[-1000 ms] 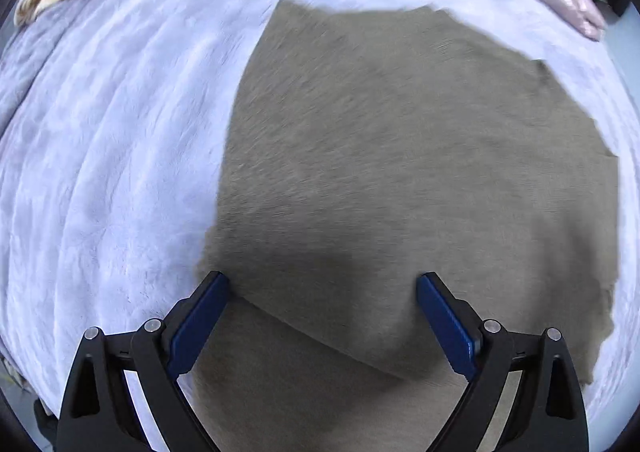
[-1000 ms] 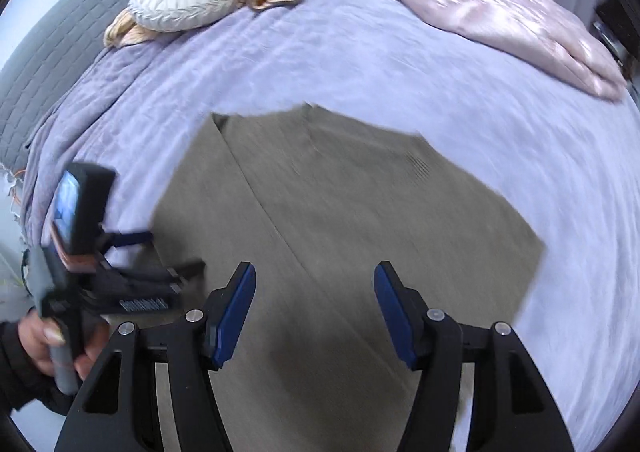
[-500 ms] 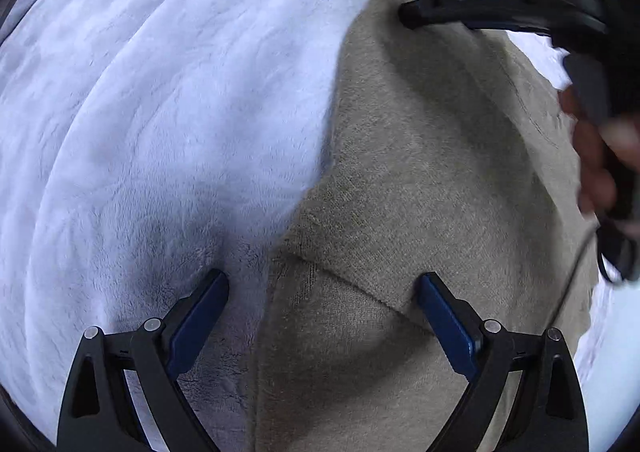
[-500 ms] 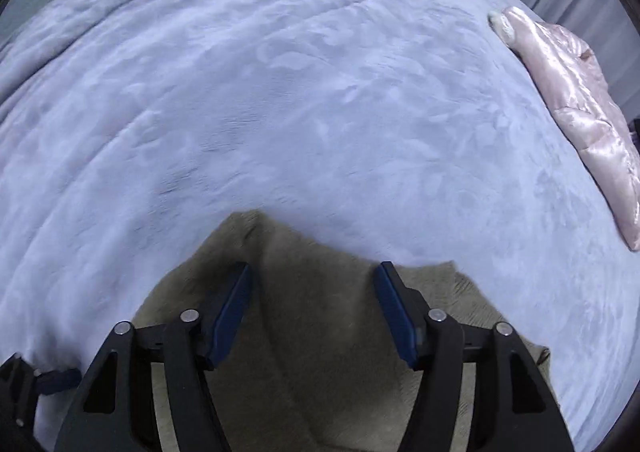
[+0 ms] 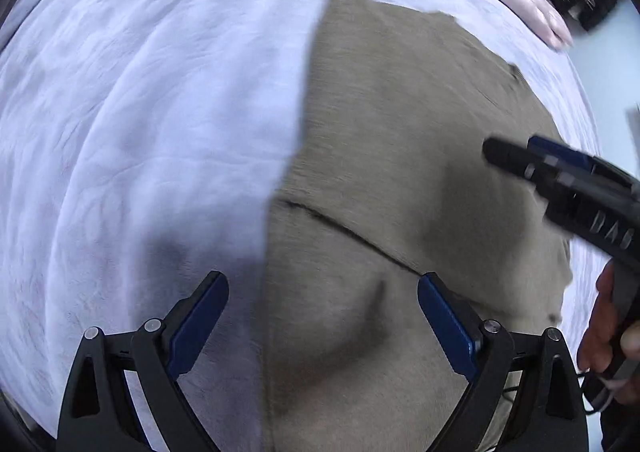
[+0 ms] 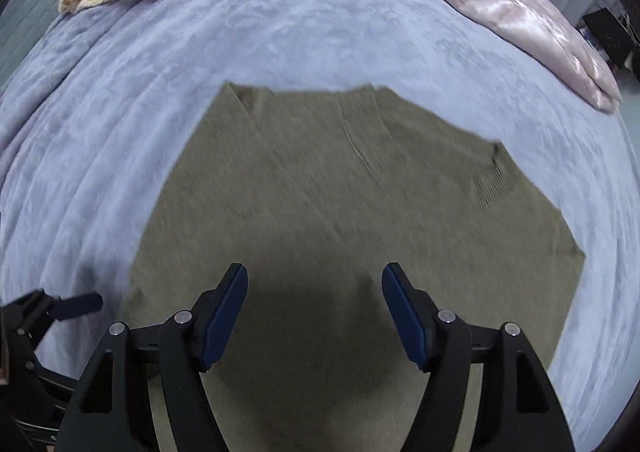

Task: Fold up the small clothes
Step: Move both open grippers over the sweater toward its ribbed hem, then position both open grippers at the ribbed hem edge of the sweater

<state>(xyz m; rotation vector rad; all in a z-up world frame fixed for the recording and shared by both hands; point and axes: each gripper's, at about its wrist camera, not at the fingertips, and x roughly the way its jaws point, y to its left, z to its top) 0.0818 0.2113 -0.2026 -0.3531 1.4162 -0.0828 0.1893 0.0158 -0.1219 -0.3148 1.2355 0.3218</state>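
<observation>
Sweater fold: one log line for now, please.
left gripper: open | right gripper: open | sweater: partly folded on bedspread, unheld

Sweater [image 6: 340, 187] lies on bedspread [image 6: 280, 35]

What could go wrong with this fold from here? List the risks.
1. Both tools are open and hold nothing: the left tool straddles the left edge of the olive-brown sweater, so closing may pinch the lavender bedspread along with it.
2. The folded-over flap lies loose; dragging a tool across could undo it.
3. The right tool sits close by the left one; they may collide.
</observation>
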